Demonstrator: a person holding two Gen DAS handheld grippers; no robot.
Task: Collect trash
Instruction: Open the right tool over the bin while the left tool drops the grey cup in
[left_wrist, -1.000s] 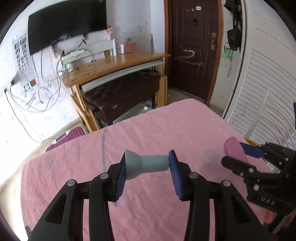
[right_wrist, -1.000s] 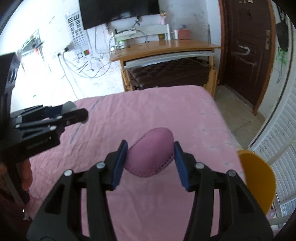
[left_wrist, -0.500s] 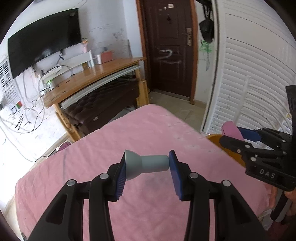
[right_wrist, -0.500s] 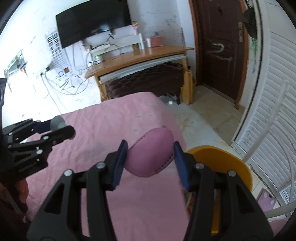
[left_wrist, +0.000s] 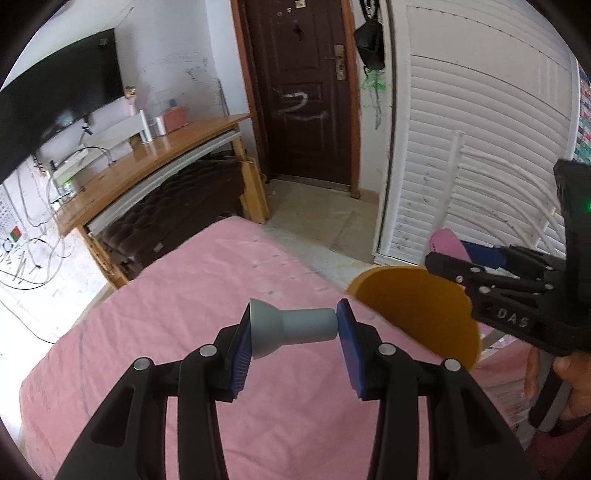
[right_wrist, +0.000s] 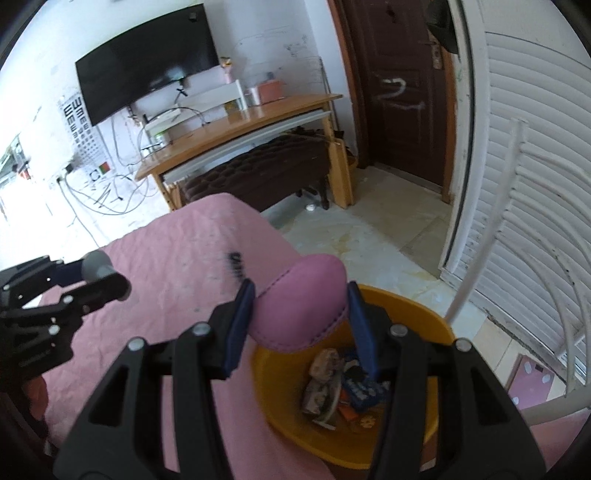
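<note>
Pink bedspread (left_wrist: 229, 295) under my left gripper (left_wrist: 295, 328), which clamps a grey funnel-shaped piece (left_wrist: 291, 326). My right gripper (right_wrist: 299, 310) grips a pink pouch (right_wrist: 301, 302) above the yellow bin (right_wrist: 424, 317), off the bed's right edge. Desk (right_wrist: 240, 125), door (left_wrist: 306, 92) ahead; tiled floor (right_wrist: 369, 229) open between.

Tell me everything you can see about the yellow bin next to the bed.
The yellow bin is a round, open-topped tub that looks like smooth plastic. It stands upright off the bed's edge, its rim beside the pink cover; whether they touch is unclear. Inside lie wrappers and scraps, well below the rim. The right gripper holds a pink pouch above its near rim, not touching it. A white tube rises behind it.
</note>
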